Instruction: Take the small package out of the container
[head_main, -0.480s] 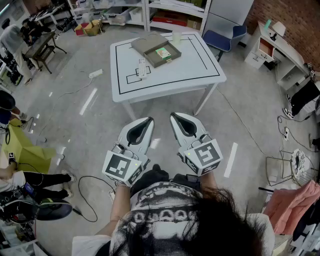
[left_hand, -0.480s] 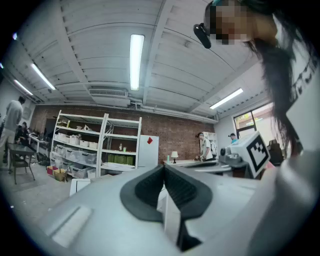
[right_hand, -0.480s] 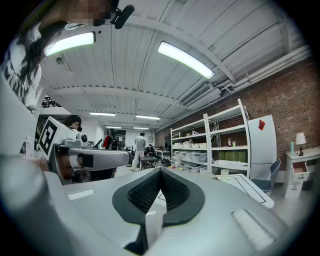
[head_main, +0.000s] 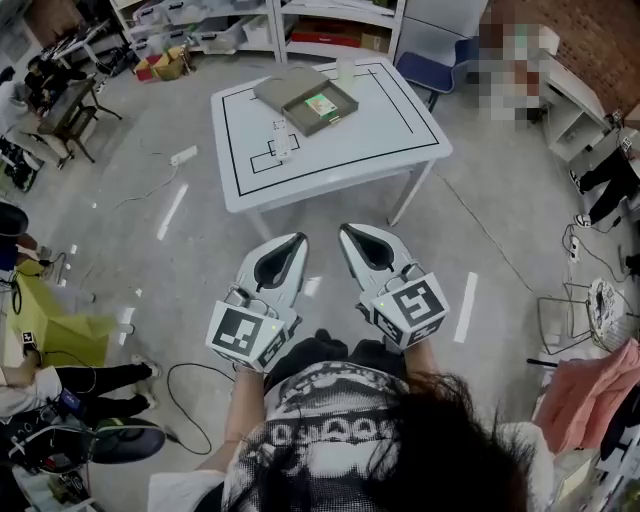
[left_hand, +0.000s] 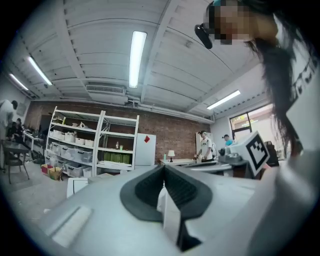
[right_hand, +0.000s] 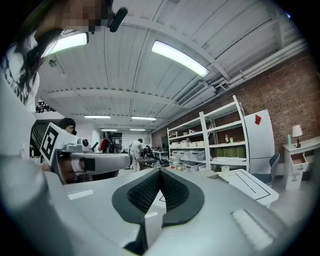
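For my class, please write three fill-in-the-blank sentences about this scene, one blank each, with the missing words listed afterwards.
1. The green small package lies ____ the flat container.
2. The container stands on a ____ table marked with black lines.
3. The left gripper and the right gripper are held away from the table, and the jaws of both are ____.

Missing words: inside; white; shut

Table (head_main: 380, 130) and container (head_main: 305, 100) perhaps slightly nearer
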